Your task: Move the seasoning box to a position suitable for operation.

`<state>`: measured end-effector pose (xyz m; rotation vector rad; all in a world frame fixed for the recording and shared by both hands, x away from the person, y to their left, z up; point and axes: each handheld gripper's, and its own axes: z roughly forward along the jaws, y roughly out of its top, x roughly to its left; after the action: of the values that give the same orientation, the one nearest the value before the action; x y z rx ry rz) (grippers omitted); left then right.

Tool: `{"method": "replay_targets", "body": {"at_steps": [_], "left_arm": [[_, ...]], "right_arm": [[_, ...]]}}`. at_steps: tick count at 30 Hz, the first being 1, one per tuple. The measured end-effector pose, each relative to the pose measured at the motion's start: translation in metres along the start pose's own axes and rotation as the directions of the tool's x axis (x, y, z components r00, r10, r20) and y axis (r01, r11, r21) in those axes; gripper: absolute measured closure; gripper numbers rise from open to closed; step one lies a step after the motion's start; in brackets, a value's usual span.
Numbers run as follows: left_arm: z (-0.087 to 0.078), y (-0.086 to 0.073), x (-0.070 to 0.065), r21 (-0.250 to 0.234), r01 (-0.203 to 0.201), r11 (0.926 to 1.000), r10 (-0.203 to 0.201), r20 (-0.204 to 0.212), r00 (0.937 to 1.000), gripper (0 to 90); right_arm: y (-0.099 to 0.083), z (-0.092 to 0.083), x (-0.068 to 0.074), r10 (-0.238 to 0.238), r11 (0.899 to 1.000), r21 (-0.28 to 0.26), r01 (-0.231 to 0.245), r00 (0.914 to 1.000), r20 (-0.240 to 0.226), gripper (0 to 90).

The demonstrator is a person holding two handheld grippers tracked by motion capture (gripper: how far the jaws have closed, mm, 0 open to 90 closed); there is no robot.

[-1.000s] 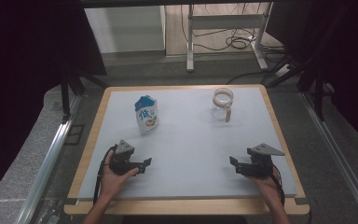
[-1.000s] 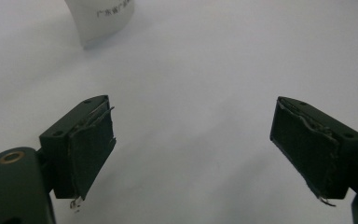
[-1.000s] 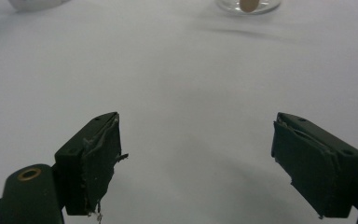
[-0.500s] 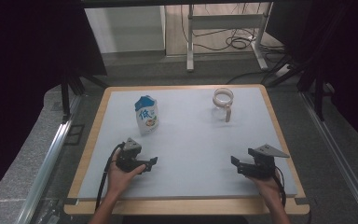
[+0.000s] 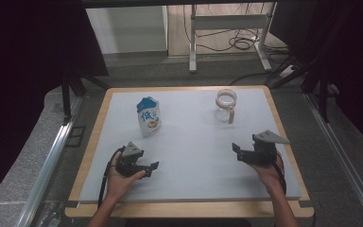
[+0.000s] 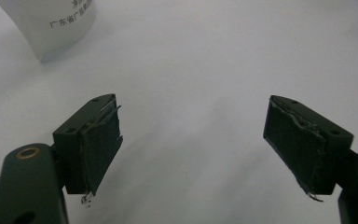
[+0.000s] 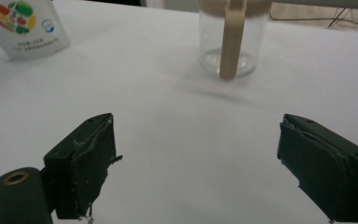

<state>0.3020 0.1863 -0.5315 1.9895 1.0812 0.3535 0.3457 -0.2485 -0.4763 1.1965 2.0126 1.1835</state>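
1. Clear glass jar [image 5: 226,105] far right on the table [image 5: 194,156]: round, see-through, tan band at the rim, a flat tan strip hanging down its near side; looks empty, bare bottom visible through the wall [image 7: 228,37].
2. White pouch [image 5: 148,117] far left of centre: upright, soft-sided, blue top, printed characters and a coloured picture on the front; contents hidden. Well apart from the jar.
3. Left hand-held gripper [image 5: 147,170] near left, low over the table, released: black jaws spread wide, nothing between them, worn dark pads [image 6: 98,147] with frayed edges; pouch's lower corner just beyond [image 6: 56,23].
4. Right hand-held gripper [image 5: 237,151] near right, released: jaws having just opened further, nothing between them, pointing at the jar; grey three-cornered plate on top.
5. Table top: smooth, matt, pale sheet inside a light wooden frame.
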Motion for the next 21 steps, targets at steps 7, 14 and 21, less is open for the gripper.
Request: {"method": "replay_targets", "body": {"at_steps": [7, 14, 21], "left_arm": [[-0.002, -0.005, 0.006, -0.001, -0.008, 1.0, 0.009, 0.015, 0.9999, 18.4], [-0.01, -0.005, 0.006, -0.021, -0.001, 0.9998, 0.002, 0.024, 0.9997, 18.0], [-0.014, -0.008, 0.007, -0.026, 0.01, 0.9996, -0.009, 0.018, 0.9998, 17.7]], "right_arm": [[0.049, 0.038, -0.015, 0.009, 1.0, 0.012, -0.01, 0.9994, 0.033, 5.5], [0.087, 0.081, -0.025, 0.035, 0.999, 0.02, -0.036, 0.998, 0.052, 2.5], [0.108, 0.135, -0.039, 0.049, 0.996, 0.076, -0.054, 0.9967, 0.065, 0.6]]}}
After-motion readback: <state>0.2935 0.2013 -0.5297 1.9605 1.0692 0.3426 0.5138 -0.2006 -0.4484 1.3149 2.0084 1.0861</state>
